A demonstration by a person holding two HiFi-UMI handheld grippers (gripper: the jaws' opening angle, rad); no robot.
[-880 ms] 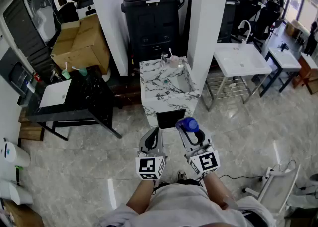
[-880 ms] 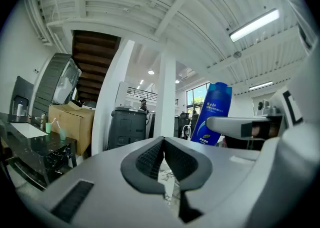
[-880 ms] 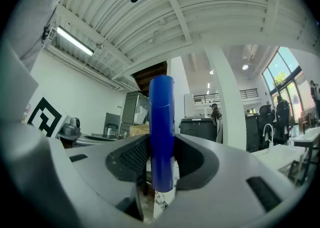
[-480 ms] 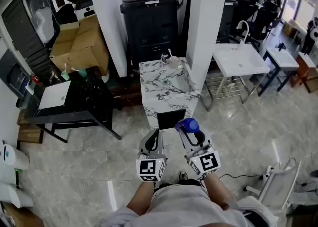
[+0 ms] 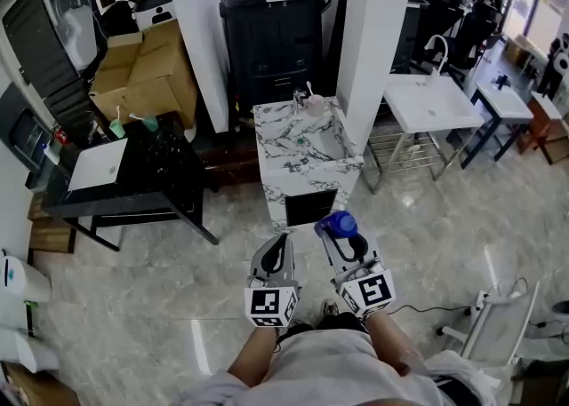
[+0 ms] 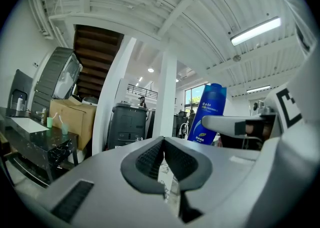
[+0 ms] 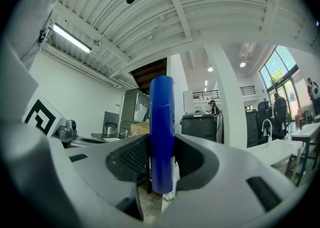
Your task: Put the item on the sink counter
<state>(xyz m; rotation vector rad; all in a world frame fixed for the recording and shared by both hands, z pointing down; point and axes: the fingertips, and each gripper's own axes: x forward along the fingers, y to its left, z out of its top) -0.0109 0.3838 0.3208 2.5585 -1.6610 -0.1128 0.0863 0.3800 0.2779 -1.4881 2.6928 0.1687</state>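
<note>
A blue bottle stands upright in my right gripper, which is shut on it; in the right gripper view the bottle fills the gap between the dark pads of that gripper. In the left gripper view the same bottle shows to the right. My left gripper hangs beside it, shut and empty. Ahead across the floor stands the marble sink counter, apart from both grippers.
A cup with a brush sits at the counter's back edge. White pillars flank a black bin behind it. A black table and cardboard boxes stand left, a white washbasin stand right.
The marble counter has drawn slightly nearer in the head view. Both grippers keep their pose, the blue bottle still held in the right one.
</note>
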